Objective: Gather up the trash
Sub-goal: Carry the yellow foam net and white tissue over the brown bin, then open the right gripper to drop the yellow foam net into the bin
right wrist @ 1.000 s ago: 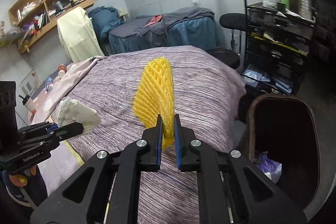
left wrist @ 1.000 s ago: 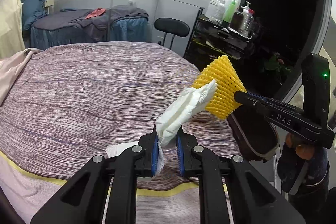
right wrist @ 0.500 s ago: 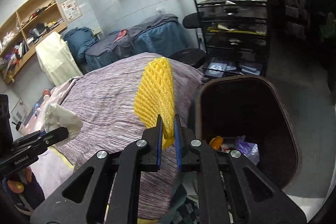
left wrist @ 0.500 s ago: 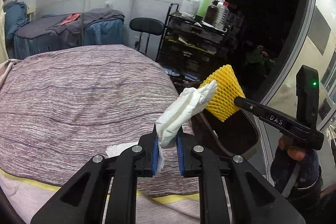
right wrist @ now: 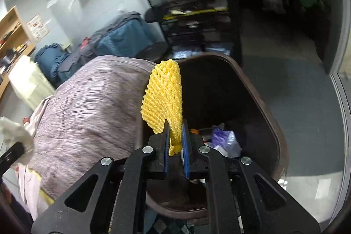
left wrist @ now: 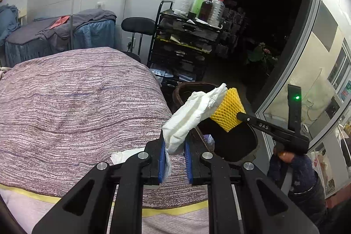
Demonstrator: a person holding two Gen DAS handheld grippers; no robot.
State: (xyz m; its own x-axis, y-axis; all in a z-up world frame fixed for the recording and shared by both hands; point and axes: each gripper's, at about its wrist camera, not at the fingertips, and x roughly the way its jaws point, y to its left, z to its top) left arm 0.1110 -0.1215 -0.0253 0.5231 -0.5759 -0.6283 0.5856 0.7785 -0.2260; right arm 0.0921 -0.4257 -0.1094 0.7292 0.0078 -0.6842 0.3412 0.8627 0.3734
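My right gripper point(right wrist: 175, 135) is shut on a yellow foam fruit net point(right wrist: 163, 94), which stands up over the mouth of a dark brown trash bin point(right wrist: 265, 111). The bin holds a purple bag point(right wrist: 226, 139) and other scraps. In the left wrist view my left gripper point(left wrist: 175, 146) is shut on a crumpled white tissue wad point(left wrist: 193, 111), held beside the bed's edge. Beyond it the right gripper point(left wrist: 239, 116) holds the yellow net point(left wrist: 228, 112) above the bin point(left wrist: 232, 146). The tissue point(right wrist: 15, 135) also shows at the far left of the right wrist view.
A bed with a striped purple cover point(left wrist: 76, 98) fills the left. A scrap of white paper point(left wrist: 125, 156) lies on it by my left fingers. A black cart with bottles point(left wrist: 186, 43), a stool point(left wrist: 138, 25) and a glass door point(left wrist: 318, 84) stand around the bin.
Both grippers have swung right, off the bed toward the bin. The right one dropped and rolled, and the net now hangs over the bin's opening. Both grips are unchanged.
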